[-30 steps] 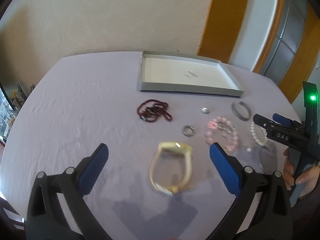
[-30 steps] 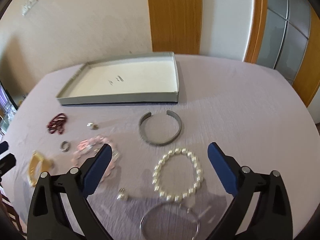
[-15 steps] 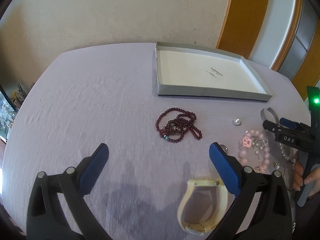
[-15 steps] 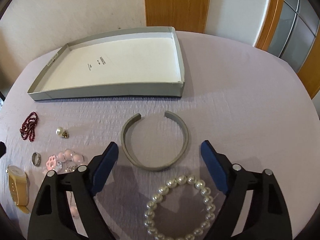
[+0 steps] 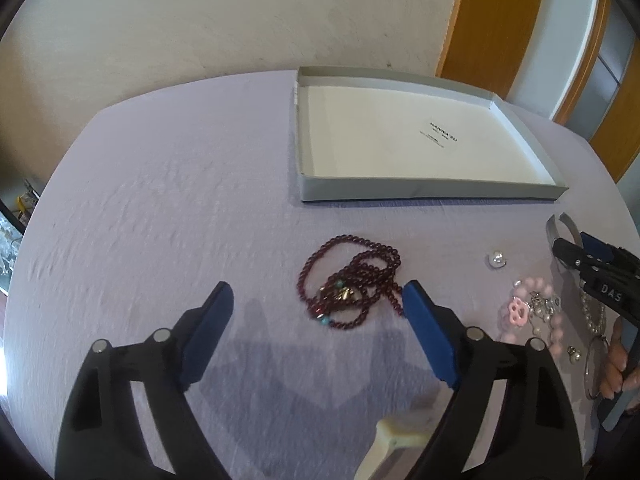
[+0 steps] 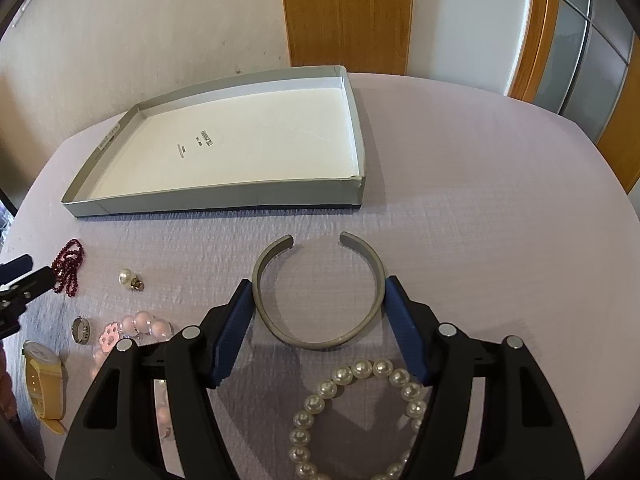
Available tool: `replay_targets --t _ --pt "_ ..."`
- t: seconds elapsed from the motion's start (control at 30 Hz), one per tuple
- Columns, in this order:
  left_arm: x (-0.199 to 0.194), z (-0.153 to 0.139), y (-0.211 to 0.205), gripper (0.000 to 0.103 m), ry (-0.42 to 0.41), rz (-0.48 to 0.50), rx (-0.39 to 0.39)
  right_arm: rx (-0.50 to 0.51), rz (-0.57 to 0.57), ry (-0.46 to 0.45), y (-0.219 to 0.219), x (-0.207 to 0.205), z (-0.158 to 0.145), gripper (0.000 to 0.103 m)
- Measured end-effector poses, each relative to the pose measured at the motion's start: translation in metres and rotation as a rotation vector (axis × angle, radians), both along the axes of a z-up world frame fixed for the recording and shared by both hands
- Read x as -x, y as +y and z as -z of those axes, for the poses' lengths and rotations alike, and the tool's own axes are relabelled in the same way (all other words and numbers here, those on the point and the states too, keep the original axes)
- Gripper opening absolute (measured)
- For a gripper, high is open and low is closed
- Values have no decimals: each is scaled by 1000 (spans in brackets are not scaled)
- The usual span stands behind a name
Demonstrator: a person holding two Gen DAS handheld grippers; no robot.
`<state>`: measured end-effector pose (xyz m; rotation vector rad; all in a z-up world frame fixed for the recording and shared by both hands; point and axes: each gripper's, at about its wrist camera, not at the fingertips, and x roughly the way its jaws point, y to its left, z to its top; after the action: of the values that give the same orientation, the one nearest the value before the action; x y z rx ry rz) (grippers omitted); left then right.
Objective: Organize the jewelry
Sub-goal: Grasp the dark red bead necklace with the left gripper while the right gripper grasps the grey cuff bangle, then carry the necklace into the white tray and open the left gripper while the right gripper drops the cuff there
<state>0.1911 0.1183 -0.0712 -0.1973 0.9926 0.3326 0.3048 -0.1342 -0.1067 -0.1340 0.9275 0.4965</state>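
On the lilac table lies a tangled dark red bead necklace (image 5: 352, 280), between the blue pads of my left gripper (image 5: 318, 286) and nearer the right pad. Those jaws are closing and do not touch the beads. A grey open cuff bangle (image 6: 316, 346) lies flat between the pads of my right gripper (image 6: 318, 282). Its jaws are closing, and the pads stand right against the cuff's two outer sides. A shallow grey box (image 5: 420, 190) (image 6: 224, 200) with a white floor sits empty beyond both.
A pearl bracelet (image 6: 320, 400) lies under the right gripper. Left of it are a pink bead bracelet (image 6: 140, 322), a ring (image 6: 80, 330), a pearl earring (image 6: 127, 277) and a yellow watch (image 6: 42, 384). A hand (image 5: 616, 368) holds the right gripper.
The left gripper went from over the yellow watch to the red beads. The right gripper advanced from the pearl bracelet to the grey cuff. Both pairs of jaws narrowed.
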Motion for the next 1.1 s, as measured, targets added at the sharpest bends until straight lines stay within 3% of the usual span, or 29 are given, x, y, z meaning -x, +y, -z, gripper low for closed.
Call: replay_targets --t 0.23,0.4,0.5,0.57,0.67,0.77,0.83,1.1 --pt "-15 11 -8 78 22 26 2 -21 2 10 -3 0 0 67" --pt "-21 9 -11 63 2 39 30 -28 3 13 -5 0 1 67" --pt "-20 8 -13 42 -18 40 38 -37 7 20 -6 -1 1 67" --pt "-17 6 -11 23 -29 43 68 -45 9 27 -8 -1 1 67" --pt "-17 5 -11 11 -38 56 93 -50 12 34 -9 -2 0 67" --pt "-13 1 -14 4 -54 68 95 -52 12 40 -10 -1 -1 67" --pt "-11 -1 -13 4 -60 73 131 -58 11 42 -11 0 -3 67" --pt "2 -32 -17 4 -135 87 132 -83 -8 2 -17 10 -27 67"
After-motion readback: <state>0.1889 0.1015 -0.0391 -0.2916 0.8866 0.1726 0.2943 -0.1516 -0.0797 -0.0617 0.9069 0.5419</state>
